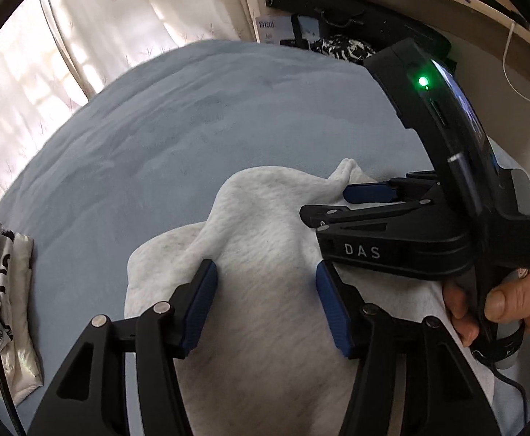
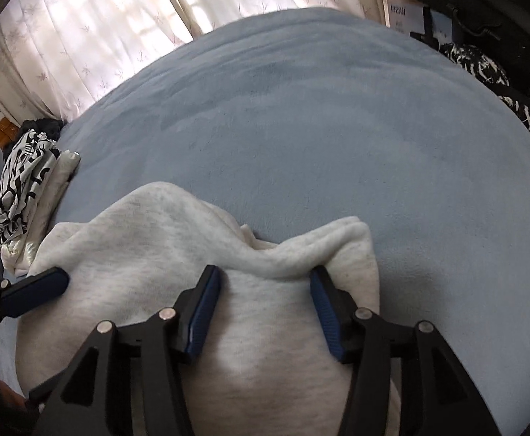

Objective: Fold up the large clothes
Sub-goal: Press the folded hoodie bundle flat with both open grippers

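Work surface: a bed cover of pale blue, short-piled fleece is seen, smooth with shallow creases, filling most of both views.

Task item: a garment of light grey, heathered knit with a soft, slightly fuzzy face is laid on the near part of the blue cover, directly under both grippers.

Garment shape: the cloth is bunched rather than flat; a rounded hump is formed at its left side and a rolled, thick edge is raised across its far side, ending in a blunt corner. In the left wrist view a small pointed tip is lifted at the far end.

Left gripper: black rigid linkage with blue ribbed pads; the fingers are held wide apart, with the grey knit lying between and below them. No cloth is clamped.

Right gripper: same construction; the fingers are spread apart, their tips set against the rolled edge of the garment. Nothing is pinched between the pads.

Right hand: seen gripping the black handle of the right gripper, marked "DAS", at the right of the left wrist view.

Adjacent items: a black-and-white patterned cloth over a cream satin piece is stacked at the left edge of the bed.

Background: sheer white curtains with a faint sprig print are hung behind the bed.
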The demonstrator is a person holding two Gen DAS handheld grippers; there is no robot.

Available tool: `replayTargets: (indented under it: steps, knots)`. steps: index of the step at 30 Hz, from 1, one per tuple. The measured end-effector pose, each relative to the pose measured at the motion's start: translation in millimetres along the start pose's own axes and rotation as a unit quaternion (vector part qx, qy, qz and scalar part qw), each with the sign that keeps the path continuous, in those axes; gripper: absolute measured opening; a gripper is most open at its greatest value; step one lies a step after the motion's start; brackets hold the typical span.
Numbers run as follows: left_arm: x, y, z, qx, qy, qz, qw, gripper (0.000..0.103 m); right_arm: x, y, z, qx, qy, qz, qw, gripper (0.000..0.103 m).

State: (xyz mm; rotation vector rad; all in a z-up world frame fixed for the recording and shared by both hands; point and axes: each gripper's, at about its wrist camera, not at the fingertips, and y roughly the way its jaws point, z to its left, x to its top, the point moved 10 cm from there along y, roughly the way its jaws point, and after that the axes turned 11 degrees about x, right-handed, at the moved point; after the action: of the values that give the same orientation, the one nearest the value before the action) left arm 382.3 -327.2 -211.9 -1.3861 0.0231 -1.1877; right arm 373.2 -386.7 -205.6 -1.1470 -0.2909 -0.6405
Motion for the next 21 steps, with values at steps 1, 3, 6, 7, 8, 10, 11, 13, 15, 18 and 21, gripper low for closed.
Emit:
replayTargets:
  steps: [1,3,6,7,8,10,11,13,15,18,21]
  knots:
    - [-1,-1,1,0.000,-0.002,-0.006,1.0000,0.055,0,-3,-2,0.005,0.002,-0.004,1.000,0.051]
    - [-1,-5,4,-0.002,-0.008,-0.014,0.9999,0.055,1,-7,-1,0.016,0.005,-0.008,1.000,0.051]
    - [-1,-9,8,-0.004,-0.010,-0.016,0.9998,0.055,2,-19,1,0.028,0.013,-0.002,1.000,0.051]
    - [-2,-12,8,-0.003,-0.011,-0.017,0.9998,0.055,3,-25,3,0.032,0.016,0.001,0.999,0.051]
    - [-2,-16,9,-0.005,-0.012,-0.018,0.9998,0.055,3,-30,6,0.034,0.016,0.003,0.999,0.051]
    - [-3,-25,9,-0.016,-0.018,-0.018,0.9995,0.061,4,-47,12,0.040,0.007,0.000,0.999,0.051]
    - [-4,-32,9,-0.027,-0.026,-0.019,0.9991,0.063,2,-57,15,0.044,0.000,0.000,0.999,0.051]
    - [-7,-43,10,-0.045,-0.042,-0.017,0.9980,0.069,-5,-73,21,0.049,-0.014,0.004,0.999,0.051]
    - [-14,-54,15,-0.036,-0.057,-0.016,0.9976,0.069,-17,-89,25,0.049,-0.032,0.010,0.998,0.051]
    - [-29,-66,23,0.006,-0.066,-0.005,0.9978,0.076,-35,-105,25,0.051,-0.044,0.021,0.998,0.051]
    - [-41,-70,25,0.008,-0.097,0.012,0.9952,0.078,-51,-110,22,0.051,-0.042,0.033,0.997,0.051]
